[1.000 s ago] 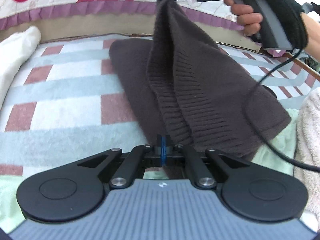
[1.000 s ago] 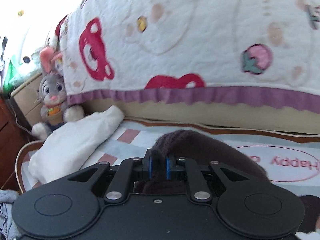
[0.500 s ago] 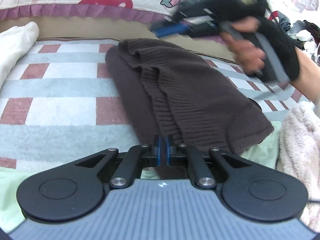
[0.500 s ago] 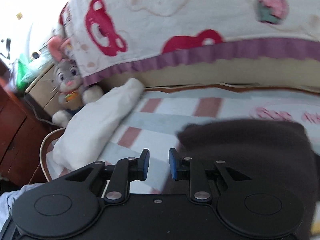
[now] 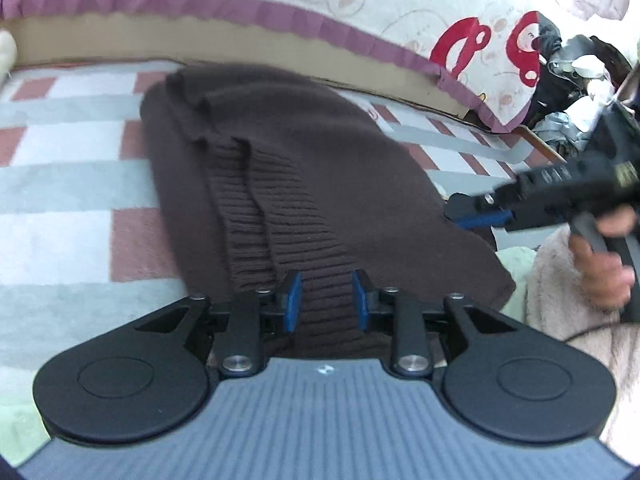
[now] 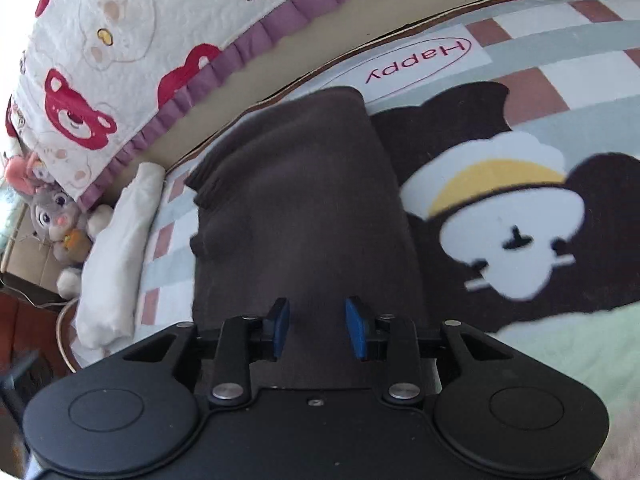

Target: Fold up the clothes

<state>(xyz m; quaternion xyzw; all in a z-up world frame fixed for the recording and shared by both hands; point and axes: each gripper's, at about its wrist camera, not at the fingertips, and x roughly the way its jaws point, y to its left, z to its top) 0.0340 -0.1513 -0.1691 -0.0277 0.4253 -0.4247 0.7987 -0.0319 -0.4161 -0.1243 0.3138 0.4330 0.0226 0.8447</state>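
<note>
A: Listing the task item first: one dark brown knit sweater, folded into a long bundle, lying flat on the checked blanket. Ribbed hem at the near end, smooth knit at the far end.

B: Left gripper?

A: Jaws spread, blue pads either side of the ribbed hem, nothing pinched. It sits at the sweater's near edge; I cannot tell whether the pads touch the cloth.

B: Right gripper?

A: Two entries. From the left wrist view, right gripper is at the sweater's right edge, held in a hand, picture blurred. From its own view, right gripper has jaws spread over the sweater, holding nothing.

B: Surroundings?

A: Blanket carries a cartoon dog print just right of the sweater, and an oval "Happy" label beyond the far end. A white cloth roll lies left, apart from the sweater. A plush rabbit sits further left, beside the roll. A quilt with red bears and a purple frill hangs along the far side. A pale fleece lies at the near right, under the hand.
</note>
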